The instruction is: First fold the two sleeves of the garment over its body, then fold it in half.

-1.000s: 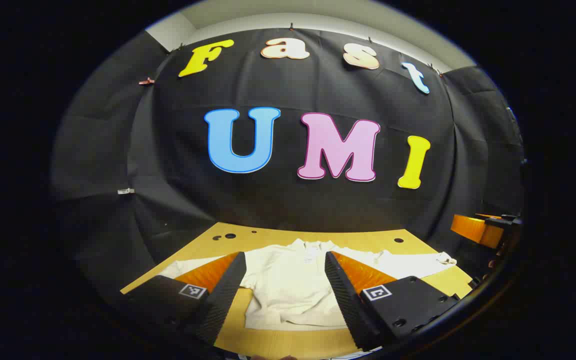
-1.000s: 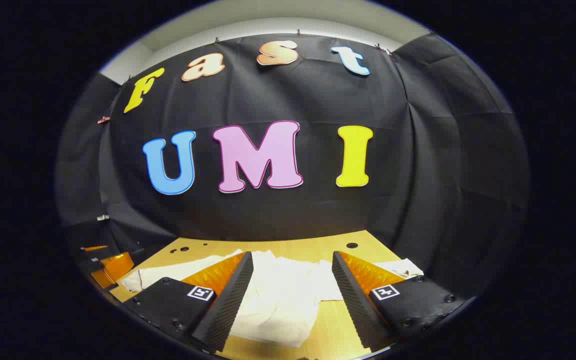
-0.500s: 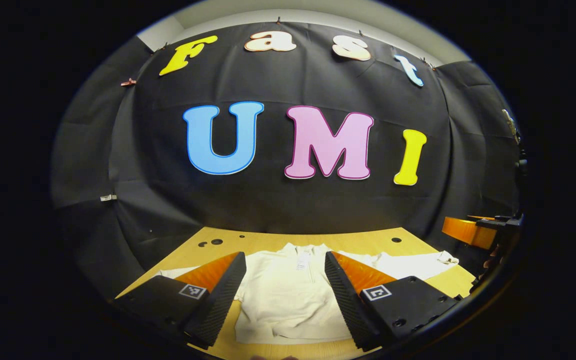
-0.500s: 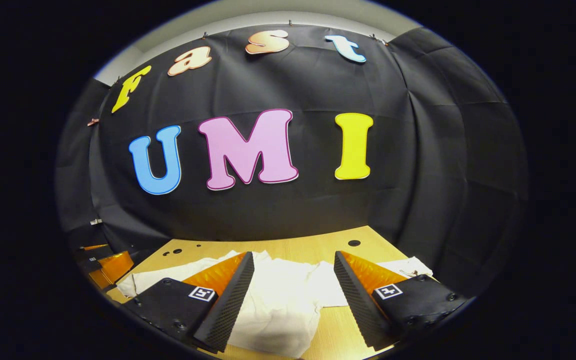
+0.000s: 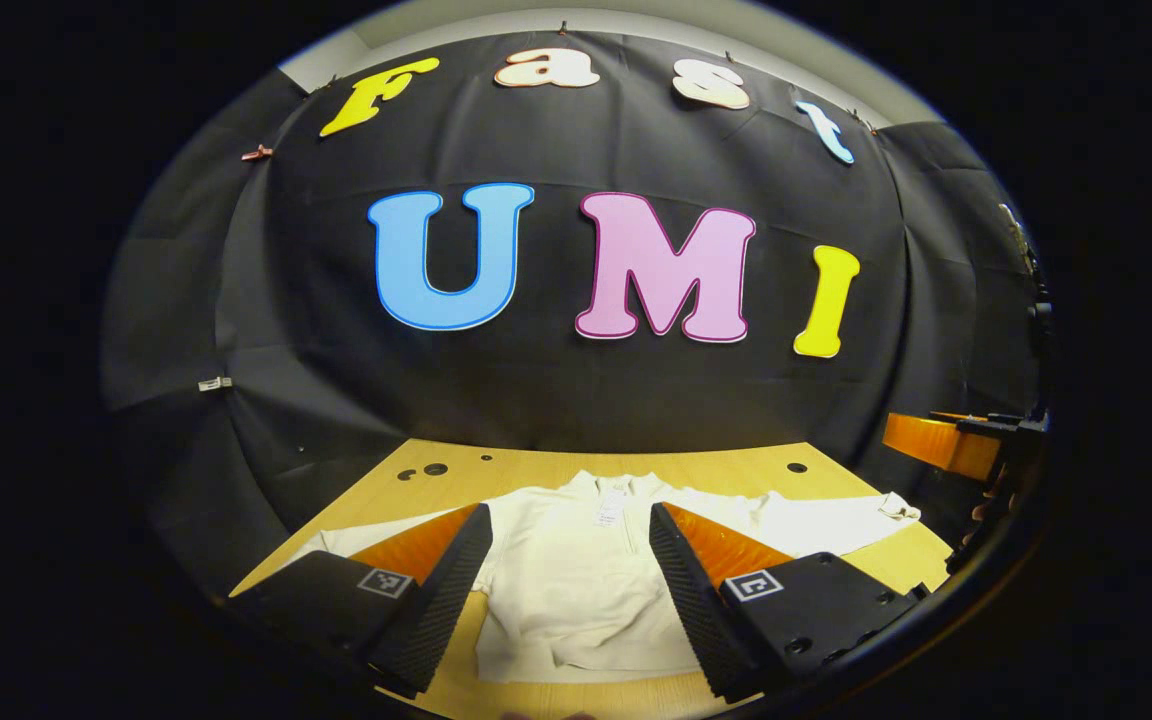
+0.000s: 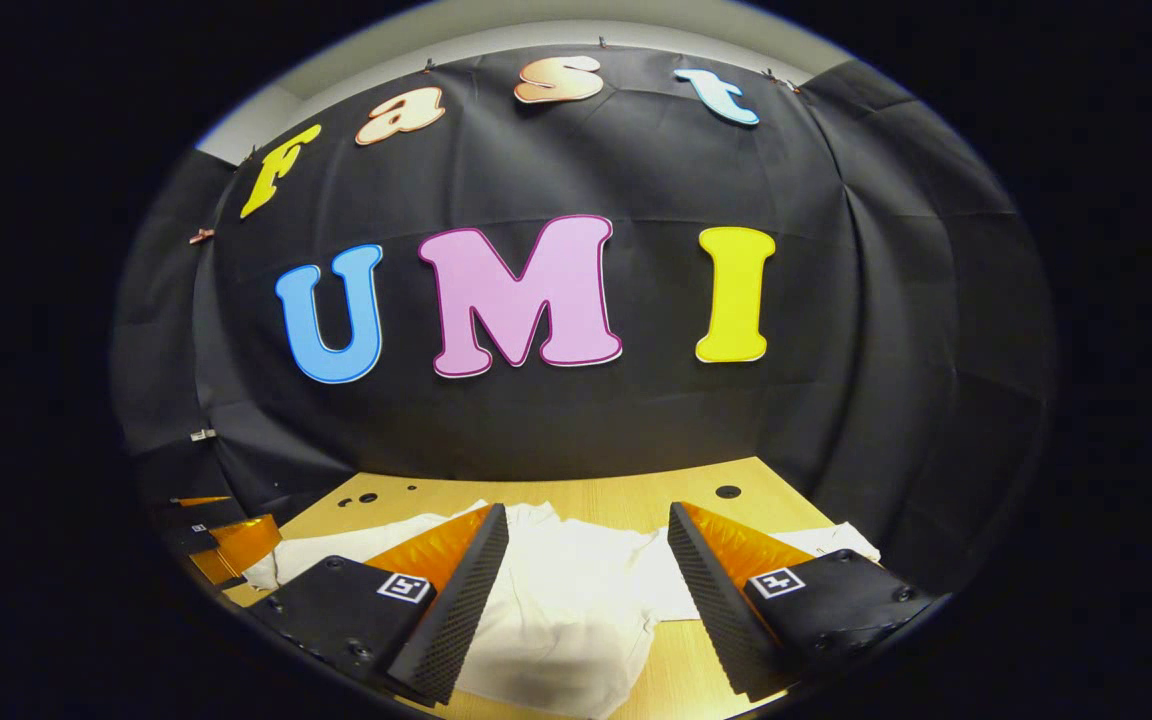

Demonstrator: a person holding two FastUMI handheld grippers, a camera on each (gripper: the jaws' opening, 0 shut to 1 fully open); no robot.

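**Garment flat on the table, both sleeves still out — nothing grabbed yet**

The garment lies spread on the wooden table, collar toward the back wall, sleeves stretched sideways, so its long axis runs across my view. My left gripper hangs over the body with fingers wide apart and empty. My right gripper is also spread and holding nothing. Its sleeve lies off to the right of my fingers, so that hand looks nearer to it.

The left gripper view catches the whole body and the collar tag — the right gripper view shows rumpled cloth at the hem instead.
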